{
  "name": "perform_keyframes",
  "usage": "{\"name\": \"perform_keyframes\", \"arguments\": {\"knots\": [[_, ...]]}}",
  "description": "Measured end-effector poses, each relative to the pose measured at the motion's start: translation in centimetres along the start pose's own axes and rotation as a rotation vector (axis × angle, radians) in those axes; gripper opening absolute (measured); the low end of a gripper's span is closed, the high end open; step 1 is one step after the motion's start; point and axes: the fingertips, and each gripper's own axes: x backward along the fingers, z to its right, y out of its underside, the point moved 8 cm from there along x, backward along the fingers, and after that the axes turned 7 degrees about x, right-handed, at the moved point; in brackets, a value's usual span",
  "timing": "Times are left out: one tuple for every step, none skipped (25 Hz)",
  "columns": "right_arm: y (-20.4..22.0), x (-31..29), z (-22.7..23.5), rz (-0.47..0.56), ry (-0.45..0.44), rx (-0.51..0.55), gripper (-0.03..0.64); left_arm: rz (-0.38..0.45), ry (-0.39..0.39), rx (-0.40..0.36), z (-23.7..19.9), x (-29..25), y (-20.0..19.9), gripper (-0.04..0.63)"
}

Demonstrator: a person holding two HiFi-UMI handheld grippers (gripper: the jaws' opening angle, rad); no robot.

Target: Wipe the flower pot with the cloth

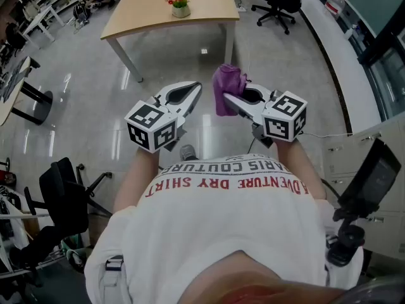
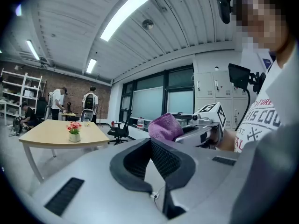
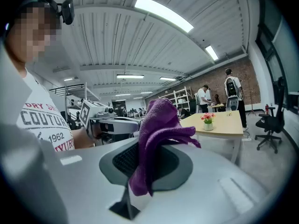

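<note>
A small pot of pink and red flowers (image 1: pixel 180 5) stands on a light wooden table (image 1: pixel 145 14) across the floor, well ahead of both grippers. It also shows as the flower pot (image 2: pixel 74 132) and the flower pot (image 3: pixel 208 122). My right gripper (image 1: pixel 229 97) is shut on a purple cloth (image 1: pixel 226 87), which bunches up over its jaws; this cloth (image 3: pixel 156 139) hangs between the dark pads. My left gripper (image 1: pixel 193 91) is shut with nothing in it, level with the right one. From the left gripper (image 2: pixel 150 142) I see the cloth (image 2: pixel 164 126) beside it.
Black office chairs (image 1: pixel 278 2) stand beyond the table, and another chair (image 1: pixel 63 201) is at my near left. White cabinets (image 1: pixel 354 163) and a black camera mount (image 1: pixel 364 189) line the right side. People (image 2: pixel 88 101) stand at the far wall.
</note>
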Motion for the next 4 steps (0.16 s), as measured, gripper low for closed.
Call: {"name": "perform_keyframes", "arguments": {"knots": [[0.05,0.1,0.03,0.0,0.001,0.001,0.046,0.0,0.0,0.001,0.04,-0.09,0.03,0.002],[0.07,0.17,0.04,0.0,0.001,0.001,0.046,-0.001,-0.001,0.003,0.05,-0.15,0.06,0.002],[0.06,0.21,0.04,0.001,0.001,0.003,0.046,-0.002,-0.003,0.005,0.04,-0.22,0.1,0.002],[0.04,0.24,0.03,0.003,0.001,0.004,0.046,-0.003,-0.005,0.007,0.03,-0.28,0.14,0.002]]}}
